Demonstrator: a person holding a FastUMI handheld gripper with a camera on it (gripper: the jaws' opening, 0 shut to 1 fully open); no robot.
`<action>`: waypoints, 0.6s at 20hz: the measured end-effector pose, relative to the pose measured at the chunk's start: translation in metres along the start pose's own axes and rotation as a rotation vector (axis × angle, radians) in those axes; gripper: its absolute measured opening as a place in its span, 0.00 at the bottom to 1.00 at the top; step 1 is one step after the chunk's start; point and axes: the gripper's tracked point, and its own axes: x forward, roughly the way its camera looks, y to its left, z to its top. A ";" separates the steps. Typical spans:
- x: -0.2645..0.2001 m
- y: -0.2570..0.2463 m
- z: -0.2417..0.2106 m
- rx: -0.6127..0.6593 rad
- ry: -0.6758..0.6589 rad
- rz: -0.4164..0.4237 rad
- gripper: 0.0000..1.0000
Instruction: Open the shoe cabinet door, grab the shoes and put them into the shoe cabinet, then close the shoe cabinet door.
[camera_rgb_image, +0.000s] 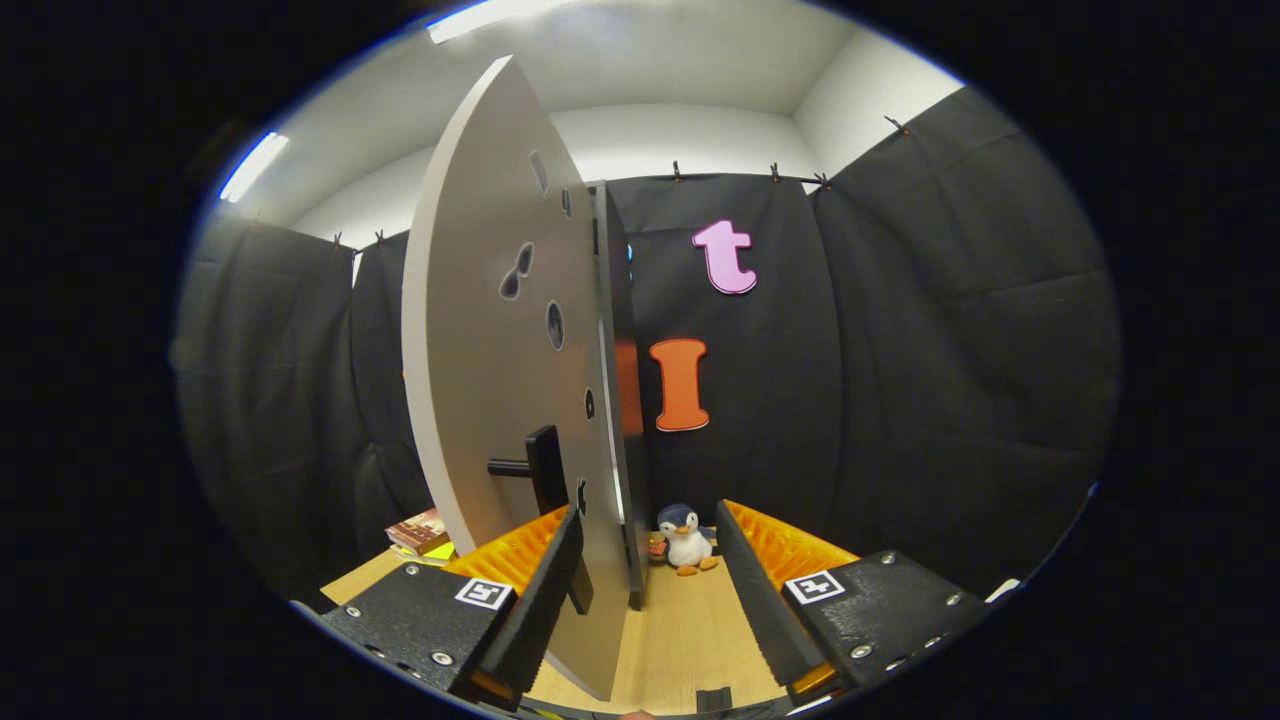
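One cabinet door (500, 330) with one handle (540, 468). One toy penguin (686, 537). One stack of books (420, 533). One gripper (645, 560), two fingers spread apart.

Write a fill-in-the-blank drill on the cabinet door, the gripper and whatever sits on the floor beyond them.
1. The cabinet door stands ____, edge-on between the fingers.
2. The gripper is ____, its fingers apart.
3. Beyond the fingers, a toy ____ sits on the wooden floor.
4. The black handle juts from the door just above the ____ finger.

Missing words: open; open; penguin; left
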 end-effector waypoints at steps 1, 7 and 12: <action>0.000 0.002 0.000 -0.013 -0.005 0.008 0.84; 0.003 0.015 0.002 -0.011 -0.005 0.070 0.82; 0.004 0.032 -0.002 0.000 0.000 0.195 0.82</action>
